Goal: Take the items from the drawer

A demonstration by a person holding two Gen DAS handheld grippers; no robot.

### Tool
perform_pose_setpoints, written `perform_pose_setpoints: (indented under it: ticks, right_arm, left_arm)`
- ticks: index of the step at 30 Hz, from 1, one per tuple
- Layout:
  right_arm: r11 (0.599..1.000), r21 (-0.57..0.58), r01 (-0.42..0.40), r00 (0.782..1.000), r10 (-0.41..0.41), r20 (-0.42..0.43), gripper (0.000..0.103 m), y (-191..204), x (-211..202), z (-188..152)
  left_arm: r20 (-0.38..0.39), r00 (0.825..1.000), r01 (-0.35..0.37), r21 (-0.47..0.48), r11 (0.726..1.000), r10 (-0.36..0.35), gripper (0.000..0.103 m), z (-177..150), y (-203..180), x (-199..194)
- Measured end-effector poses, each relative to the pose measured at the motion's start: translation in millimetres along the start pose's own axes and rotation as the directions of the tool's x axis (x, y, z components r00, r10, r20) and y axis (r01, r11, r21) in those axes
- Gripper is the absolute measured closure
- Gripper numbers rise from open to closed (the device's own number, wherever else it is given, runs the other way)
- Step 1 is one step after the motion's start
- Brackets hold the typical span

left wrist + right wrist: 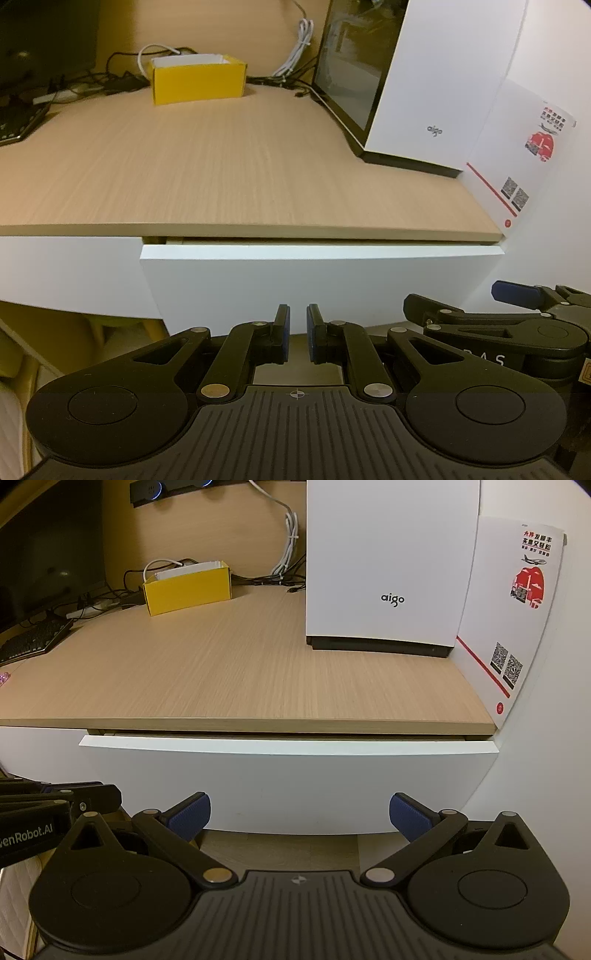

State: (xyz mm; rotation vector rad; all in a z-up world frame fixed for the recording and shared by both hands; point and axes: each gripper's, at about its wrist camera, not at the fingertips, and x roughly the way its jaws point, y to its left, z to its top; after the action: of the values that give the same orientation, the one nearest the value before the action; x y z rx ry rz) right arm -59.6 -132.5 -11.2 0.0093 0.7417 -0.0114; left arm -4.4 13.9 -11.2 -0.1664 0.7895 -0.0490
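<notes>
A white drawer front [314, 288] [288, 786] sits under the light wooden desk top [221, 166] [240, 672]. It stands out only a sliver, with a thin gap above its top edge, and its inside is hidden. My left gripper [298, 332] hovers shut and empty in front of the drawer's lower edge, left of centre. My right gripper [300, 814] is open wide, with nothing between its blue pads [190, 814], low before the drawer's right half. One blue pad of the right gripper [515, 293] shows at the right in the left wrist view.
On the desk stand a yellow open box [188, 589] at the back, a white aigo computer case [388, 572] at the right, a keyboard [33, 638], a dark monitor [48, 546] and tangled cables [288, 528]. A printed leaflet [513, 627] hangs on the right wall.
</notes>
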Motion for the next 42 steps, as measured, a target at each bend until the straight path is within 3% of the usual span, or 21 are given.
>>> perform_pose_setpoints:
  ticks: [42]
  right_arm:
    - [1.0, 0.004, -0.009, 0.999, 0.009, -0.052, 0.0, -1, 17, 8]
  left_arm:
    - [-0.033, 0.999, 0.02, -0.007, 1.0, -0.021, 0.092, 8, 4, 9]
